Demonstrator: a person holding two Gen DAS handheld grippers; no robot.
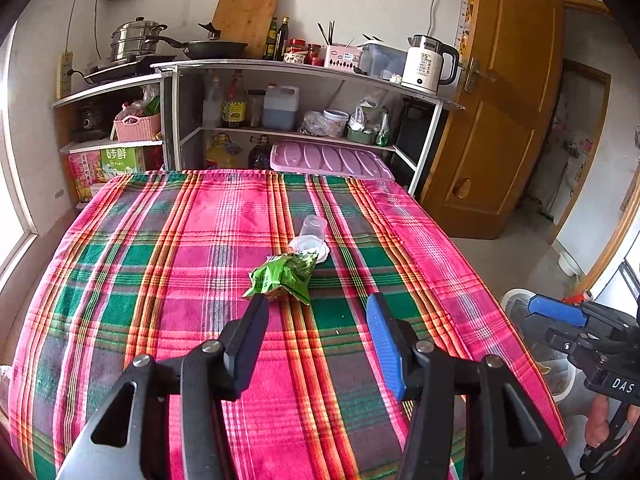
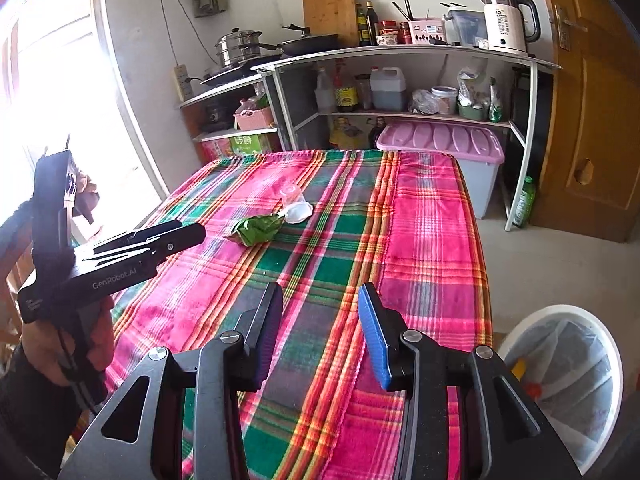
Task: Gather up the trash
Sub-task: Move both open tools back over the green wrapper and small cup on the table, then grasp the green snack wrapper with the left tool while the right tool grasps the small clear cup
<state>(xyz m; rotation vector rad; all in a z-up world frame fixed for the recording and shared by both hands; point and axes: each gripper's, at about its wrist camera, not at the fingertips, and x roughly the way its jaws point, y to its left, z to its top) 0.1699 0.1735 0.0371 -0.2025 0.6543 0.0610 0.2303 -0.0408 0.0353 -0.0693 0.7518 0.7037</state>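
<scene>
Beside the clear cup (image 1: 313, 227), a green wrapper (image 1: 283, 276) lies on the table (image 1: 120, 280). Both the left gripper (image 1: 318, 308) and right gripper (image 2: 320, 300) hang released, gripping nothing. A clumsy pinch could topple the cup.

— Any writing you can read?
— "GenRobot.AI" runs along the side of the left gripper (image 2: 188, 236), and "DAS" stands on the right gripper (image 1: 560, 312).
— Anything on the shelves?
— The white kettle (image 1: 426, 66) shows "55", and the green box (image 1: 120, 162) on the low shelf has Chinese characters ending in "鲜".
</scene>
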